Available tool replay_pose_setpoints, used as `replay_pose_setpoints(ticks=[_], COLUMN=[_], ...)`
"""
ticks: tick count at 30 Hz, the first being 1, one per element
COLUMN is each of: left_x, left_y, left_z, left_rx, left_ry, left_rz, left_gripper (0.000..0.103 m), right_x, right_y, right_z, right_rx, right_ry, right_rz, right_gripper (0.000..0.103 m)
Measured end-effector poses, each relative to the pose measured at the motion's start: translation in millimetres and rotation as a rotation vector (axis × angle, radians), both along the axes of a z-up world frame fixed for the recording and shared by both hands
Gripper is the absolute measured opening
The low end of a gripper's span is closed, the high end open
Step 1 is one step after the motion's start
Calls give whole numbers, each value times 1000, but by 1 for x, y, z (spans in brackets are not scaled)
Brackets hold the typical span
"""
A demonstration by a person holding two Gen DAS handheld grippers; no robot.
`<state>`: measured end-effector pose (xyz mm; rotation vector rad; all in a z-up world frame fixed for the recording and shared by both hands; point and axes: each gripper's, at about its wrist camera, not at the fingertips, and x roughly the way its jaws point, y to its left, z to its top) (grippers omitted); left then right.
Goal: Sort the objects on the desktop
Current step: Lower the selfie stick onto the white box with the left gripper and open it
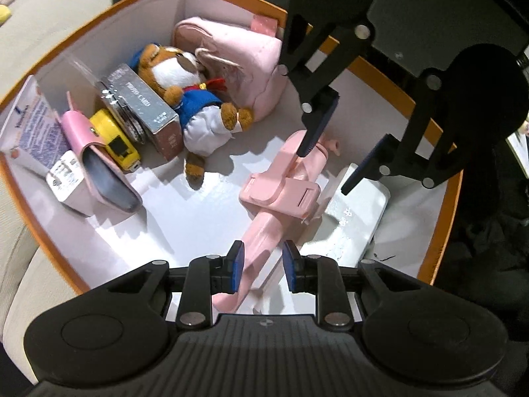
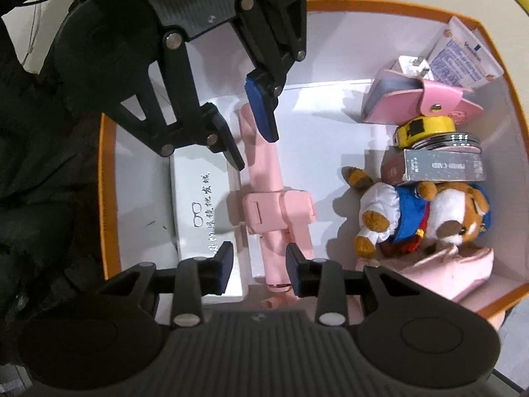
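A pink selfie stick [image 1: 281,192] lies on the white floor of an orange-rimmed box [image 1: 99,23], partly over a white flat case [image 1: 357,211]. My left gripper [image 1: 263,269] is open, its pads on either side of the stick's handle end without touching it. My right gripper [image 1: 325,165] is open over the stick's other end. In the right wrist view the stick [image 2: 267,178] runs between my right gripper's open fingers [image 2: 259,263], and the left gripper [image 2: 254,139] stands open over its far end, beside the white case [image 2: 198,198].
The box [image 2: 390,3] also holds a plush toy [image 1: 195,99] [image 2: 413,211], a pink pouch [image 1: 238,53], a silver photo-card box [image 1: 148,112], a yellow tape measure [image 1: 115,142], a pink card holder [image 1: 99,165] and a printed carton [image 1: 33,125]. A beige surface surrounds the box.
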<state>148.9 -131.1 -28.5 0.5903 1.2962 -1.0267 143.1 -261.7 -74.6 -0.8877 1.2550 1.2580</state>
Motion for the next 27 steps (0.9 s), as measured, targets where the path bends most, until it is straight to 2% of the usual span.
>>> replay_pose_setpoints(ticks=[1, 3, 4, 8, 10, 11, 13, 16, 19, 27], left_x=[6, 6, -3, -15, -20, -25, -30, -31, -34, -28], left_y=[2, 1, -13, -6, -4, 5, 10, 12, 13, 13], left_z=[-5, -4, -9, 8, 11, 26, 40, 38, 37, 25], left_rx=[-2, -3, -9, -65, -88, -96, -98, -103, -111, -158], left_ry=[-7, -30, -43, -97, -126, -141, -167, -195, -200, -196], left_rz=[6, 22, 30, 69, 88, 100, 145, 197, 223, 276], left_gripper=[28, 28, 28, 28, 28, 28, 28, 28, 28, 28], right_x=[13, 12, 10, 8, 7, 5, 11, 23, 38, 40], right_y=[-1, -1, -1, 1, 2, -2, -1, 2, 8, 10], right_z=[14, 17, 19, 30, 30, 38, 33, 26, 13, -13], right_rx=[-2, -7, -7, 10, 3, 0, -6, 7, 21, -18], right_ry=[-10, -36, -45, -90, -156, -179, -216, -257, -246, -216], right_rz=[-2, -8, -9, -27, -77, -106, -169, -257, -326, -308], right_gripper=[38, 38, 38, 38, 36, 34, 18, 18, 16, 6])
